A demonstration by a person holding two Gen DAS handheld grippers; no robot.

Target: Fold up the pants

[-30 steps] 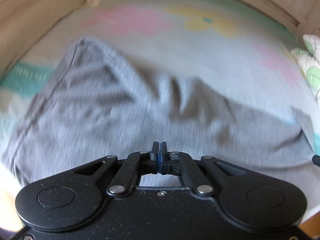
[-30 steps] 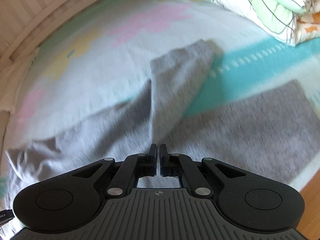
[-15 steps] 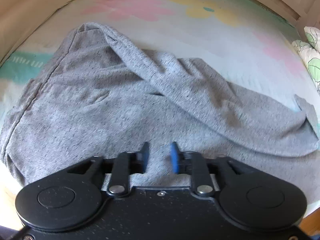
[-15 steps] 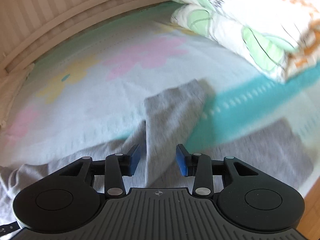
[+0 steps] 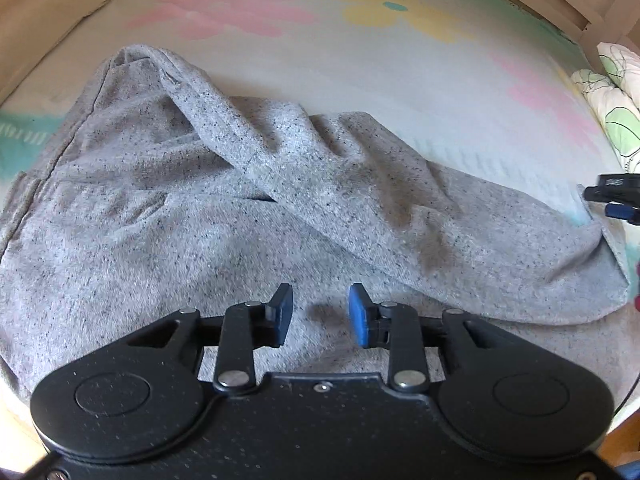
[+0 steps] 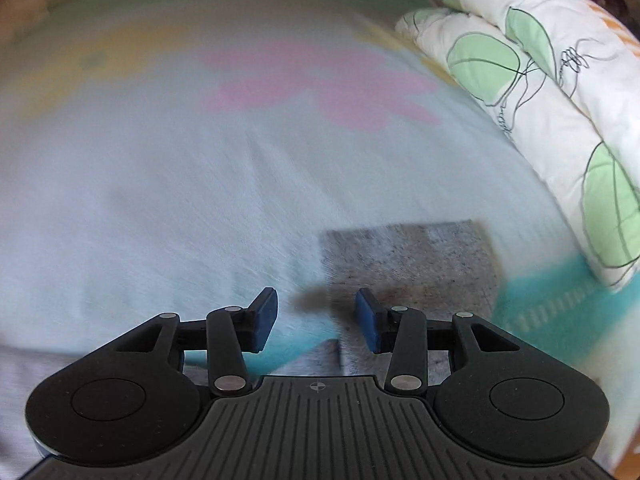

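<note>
Grey speckled pants lie on the bed, one leg draped slantwise over the other. My left gripper hovers just above the near fabric. Its jaws are opening and nothing is between the blue pads. In the blurred right wrist view, the flat end of a pant leg lies ahead. My right gripper hangs over that end's left edge, jaws opening, pinching nothing. The right gripper also shows at the left wrist view's right edge, beside the leg's end.
The bed sheet is pale with pink and yellow flowers and teal stripes. A leaf-patterned pillow lies along the right side. A beige cushion lines the far left, and a wooden bed frame runs behind.
Both grippers were shut a second ago and now stand open. The right one swung right to the leg's end near the pillow. The left one sank slightly toward the fabric.
</note>
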